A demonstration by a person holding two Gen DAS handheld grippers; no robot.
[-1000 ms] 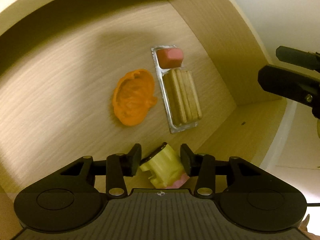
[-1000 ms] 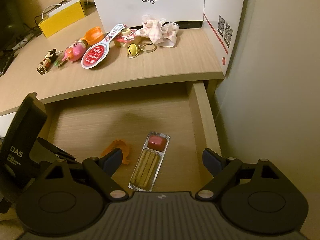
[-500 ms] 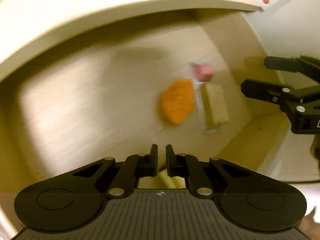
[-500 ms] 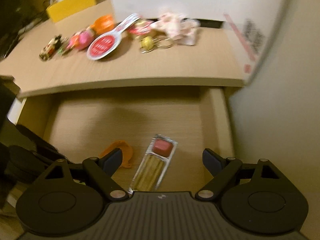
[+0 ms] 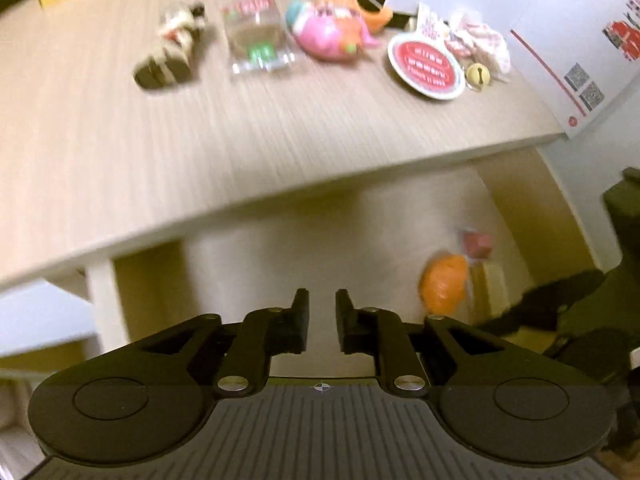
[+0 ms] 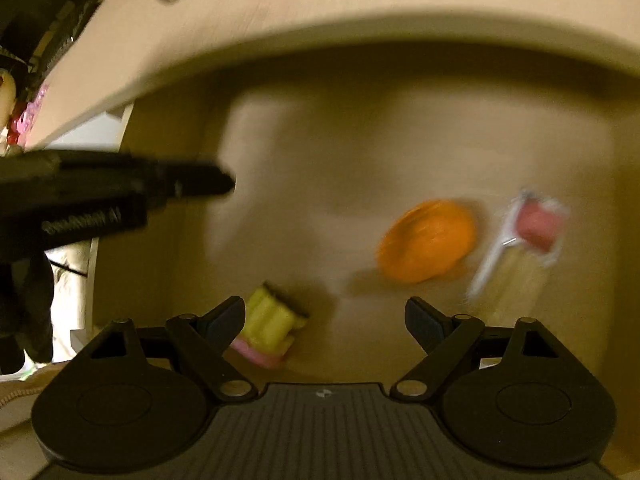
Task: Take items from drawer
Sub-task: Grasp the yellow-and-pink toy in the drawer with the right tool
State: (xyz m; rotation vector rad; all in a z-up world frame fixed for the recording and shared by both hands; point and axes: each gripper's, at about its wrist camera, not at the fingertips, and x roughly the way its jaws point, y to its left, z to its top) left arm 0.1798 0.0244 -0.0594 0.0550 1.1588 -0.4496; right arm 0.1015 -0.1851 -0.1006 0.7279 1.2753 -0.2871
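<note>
Three items lie on the drawer floor, and the nearest is the yellow-green toy with a pink base, close to the drawer's front edge. It sits just inside the left finger of the right gripper, whose fingers are spread wide with nothing between them. The toy's long axis runs obliquely, pink end toward the camera, so I judge that the right gripper must shift toward the drawer's left side to centre it before closing. The right gripper looks the nearer to it.

Farther in, toward the drawer's right wall, rests the orange piece, and just beside it on the right the clear snack tray, red block at its far end and biscuits nearer, its length running front to back. Both are blurred.

The left gripper hovers above the drawer's left side, fingers close together but with a narrow gap, gripping nothing; in the right wrist view it reaches in from the left.

Beyond, on the bench, stand a brown figurine, a clear packet, a pink toy and a red-and-white oval tag whose print is unreadable. The white box at the bench's back right corner reads "aigo" and carries QR codes.
</note>
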